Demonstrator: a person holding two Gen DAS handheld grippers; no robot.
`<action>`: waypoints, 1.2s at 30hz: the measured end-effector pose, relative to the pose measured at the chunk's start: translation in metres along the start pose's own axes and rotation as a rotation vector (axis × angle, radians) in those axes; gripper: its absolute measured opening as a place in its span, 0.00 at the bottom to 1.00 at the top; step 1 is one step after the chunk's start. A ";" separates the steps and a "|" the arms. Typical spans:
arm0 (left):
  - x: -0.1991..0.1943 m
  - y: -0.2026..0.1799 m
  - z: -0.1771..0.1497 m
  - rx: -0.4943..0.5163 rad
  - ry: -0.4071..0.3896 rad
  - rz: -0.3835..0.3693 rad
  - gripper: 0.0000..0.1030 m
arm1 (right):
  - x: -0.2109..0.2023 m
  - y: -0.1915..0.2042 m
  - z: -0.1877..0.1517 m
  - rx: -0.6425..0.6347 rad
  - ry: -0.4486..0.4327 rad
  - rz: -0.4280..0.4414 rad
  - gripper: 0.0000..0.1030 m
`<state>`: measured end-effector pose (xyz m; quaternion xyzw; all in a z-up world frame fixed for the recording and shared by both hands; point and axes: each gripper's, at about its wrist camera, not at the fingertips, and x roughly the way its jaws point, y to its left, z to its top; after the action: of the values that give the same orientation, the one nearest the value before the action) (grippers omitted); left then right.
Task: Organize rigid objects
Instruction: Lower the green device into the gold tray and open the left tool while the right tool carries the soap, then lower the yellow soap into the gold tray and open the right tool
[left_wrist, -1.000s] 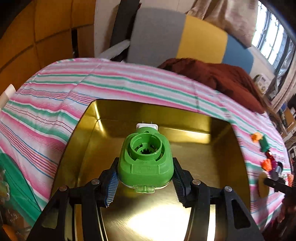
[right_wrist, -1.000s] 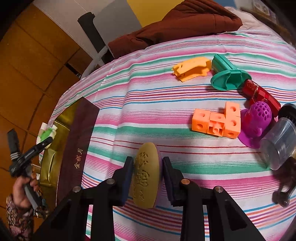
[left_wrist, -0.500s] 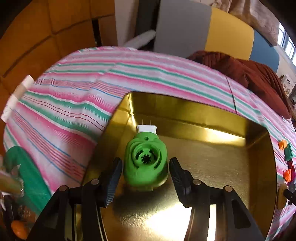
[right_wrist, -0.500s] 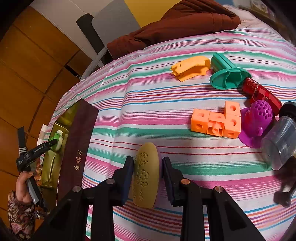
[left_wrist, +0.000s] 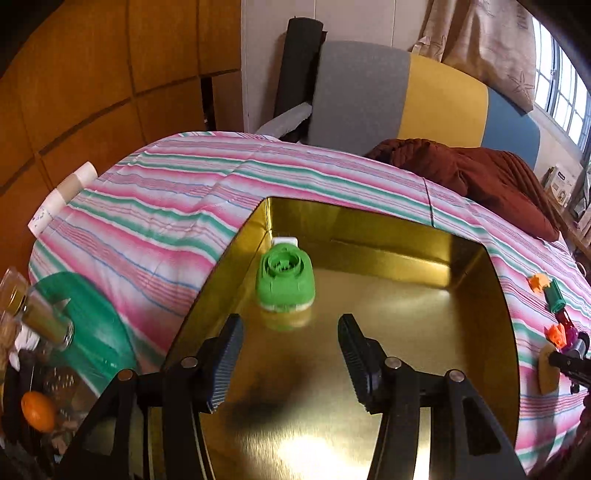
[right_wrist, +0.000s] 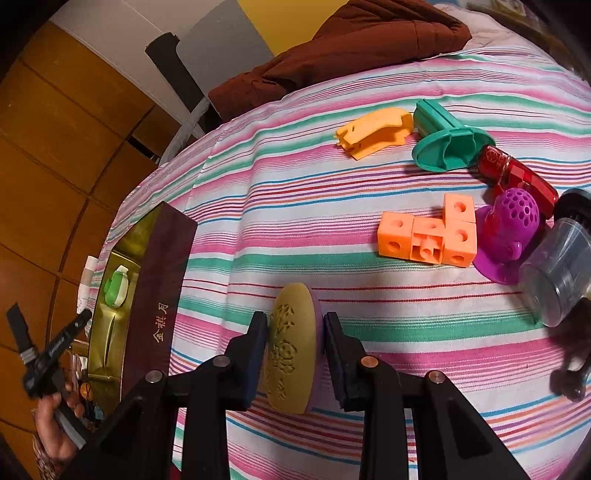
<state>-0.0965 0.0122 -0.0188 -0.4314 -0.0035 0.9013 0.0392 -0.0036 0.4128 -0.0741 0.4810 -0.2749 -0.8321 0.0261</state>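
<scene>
A green plug-in device (left_wrist: 285, 278) with a white plug end lies in the gold tin tray (left_wrist: 424, 332) near its far left corner. My left gripper (left_wrist: 290, 349) is open and empty, drawn back above the tray, short of the device. The device also shows in the right wrist view (right_wrist: 116, 286), inside the tray (right_wrist: 107, 343). My right gripper (right_wrist: 295, 345) is shut on an olive-yellow embossed disc (right_wrist: 291, 347), held upright on edge over the striped cloth to the right of the tray.
On the cloth lie an orange cube block (right_wrist: 430, 240), an orange clip (right_wrist: 376, 133), a teal funnel-shaped piece (right_wrist: 447, 142), a red tube (right_wrist: 517, 175), a purple holed piece (right_wrist: 511, 229) and a clear jar (right_wrist: 561, 266). A brown garment (left_wrist: 480, 177) lies behind. Clutter sits left of the table (left_wrist: 44, 332).
My left gripper opened, let go of the green device in the tray and pulled back from it. My right gripper kept the disc and barely moved.
</scene>
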 end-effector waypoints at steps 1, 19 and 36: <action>-0.003 0.000 -0.004 -0.002 0.002 0.000 0.52 | -0.001 0.001 0.000 0.002 0.000 0.001 0.30; -0.018 0.011 -0.026 -0.002 0.000 0.005 0.52 | -0.016 0.057 0.017 -0.032 -0.041 0.060 0.28; -0.031 0.019 -0.048 -0.001 -0.014 0.004 0.52 | 0.106 0.240 0.040 -0.242 0.171 0.146 0.28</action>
<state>-0.0409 -0.0107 -0.0259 -0.4250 -0.0036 0.9044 0.0373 -0.1457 0.1941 -0.0262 0.5221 -0.2036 -0.8111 0.1676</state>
